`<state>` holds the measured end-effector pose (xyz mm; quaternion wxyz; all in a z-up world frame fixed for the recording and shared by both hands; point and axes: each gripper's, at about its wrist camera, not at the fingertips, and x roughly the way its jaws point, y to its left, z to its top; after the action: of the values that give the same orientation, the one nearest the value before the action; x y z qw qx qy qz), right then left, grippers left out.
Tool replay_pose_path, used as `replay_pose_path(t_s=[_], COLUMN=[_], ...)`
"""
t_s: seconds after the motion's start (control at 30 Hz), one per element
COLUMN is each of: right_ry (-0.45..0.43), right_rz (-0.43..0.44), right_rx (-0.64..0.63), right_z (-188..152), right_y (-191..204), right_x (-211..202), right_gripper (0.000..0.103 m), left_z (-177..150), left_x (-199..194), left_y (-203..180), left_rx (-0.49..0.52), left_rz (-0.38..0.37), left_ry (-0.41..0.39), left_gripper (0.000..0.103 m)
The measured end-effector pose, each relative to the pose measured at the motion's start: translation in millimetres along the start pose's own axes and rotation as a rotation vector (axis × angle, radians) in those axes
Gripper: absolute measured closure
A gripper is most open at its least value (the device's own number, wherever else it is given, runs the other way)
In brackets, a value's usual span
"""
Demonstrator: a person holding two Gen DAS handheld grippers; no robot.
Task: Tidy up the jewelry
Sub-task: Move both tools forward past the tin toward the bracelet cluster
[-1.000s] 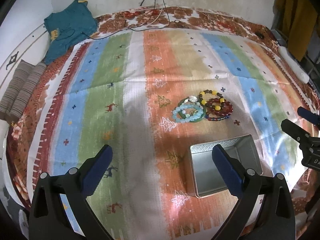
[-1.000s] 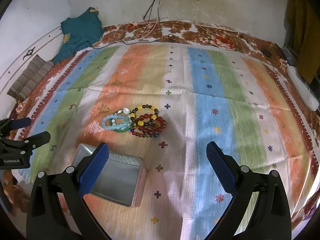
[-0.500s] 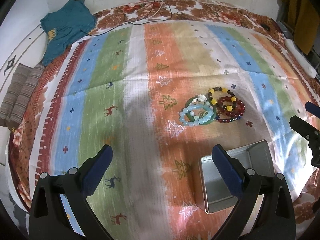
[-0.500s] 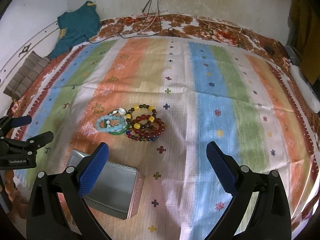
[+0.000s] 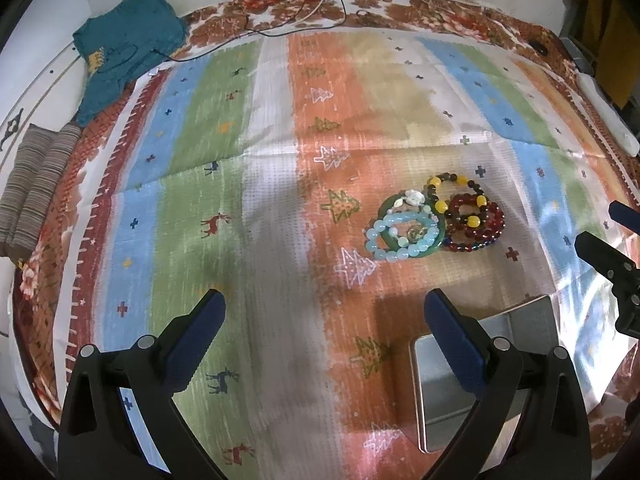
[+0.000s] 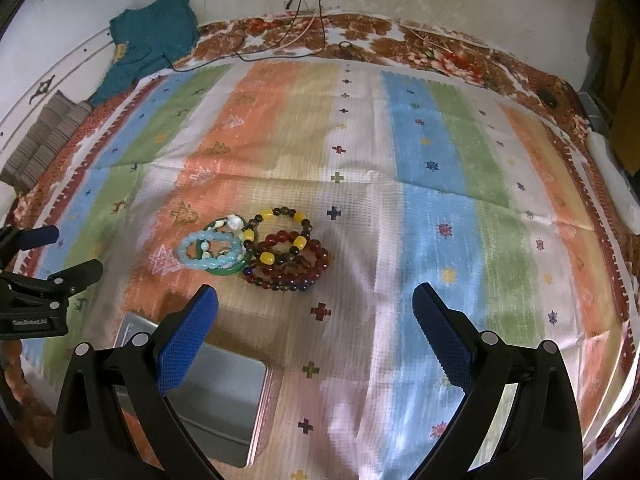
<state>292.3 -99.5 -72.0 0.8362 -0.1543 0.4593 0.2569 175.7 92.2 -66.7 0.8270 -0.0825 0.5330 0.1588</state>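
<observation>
I am holding my left gripper (image 5: 322, 334) above the striped blanket (image 5: 260, 216) spread over the bed, its blue-padded fingers (image 5: 196, 330) spread wide apart and gripping nothing. My right gripper (image 6: 314, 336) is hanging over the same blanket, its fingers (image 6: 186, 342) equally wide and also empty.

The bracelets (image 5: 434, 220) are lying in a small heap on the orange stripe, ahead of both grippers and clear of them. In the heap, a pale blue bead bracelet (image 5: 400, 238) is resting on a green bangle (image 5: 390, 208), with some white pieces tucked at the bangle's far edge. Just beside them, touching, dark red bead bracelets (image 5: 480, 226) are overlapping a strand of brown and yellow beads (image 5: 454, 190). In the right wrist view the same heap (image 6: 260, 252) is sitting left of centre, ahead of the left-hand finger.

An open metal tin (image 5: 520, 332) is sitting on the blanket nearer to me than the bracelets, apart from them, and it is showing a bare grey inside. My left gripper's right-hand finger is crossing in front of it; in the right wrist view the tin (image 6: 228, 404) is lying partly behind the left-hand finger.

At the far corner of the bed a teal garment (image 5: 128, 44) is lying crumpled, with cables (image 5: 312, 4) trailing down the wall beside it.
</observation>
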Motion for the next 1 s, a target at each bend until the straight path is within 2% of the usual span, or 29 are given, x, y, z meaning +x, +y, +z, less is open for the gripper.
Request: replay_pose_path(t_s=[0.8,1.0], right_ry=[0.117,0.138], right_rz=[-0.035,-0.028], right_rx=[-0.003,0.014], right_z=[23,31], right_y=[-3,-5], right_x=[71,87], right_gripper=[0.004,0.004], left_z=[22,28], left_x=[58,77], left_y=[0,-2], left_rx=[0.037,0.036], left_rz=[0.015,-0.009], left_ry=[0.093,0.12], left_gripper=[0.006,0.006])
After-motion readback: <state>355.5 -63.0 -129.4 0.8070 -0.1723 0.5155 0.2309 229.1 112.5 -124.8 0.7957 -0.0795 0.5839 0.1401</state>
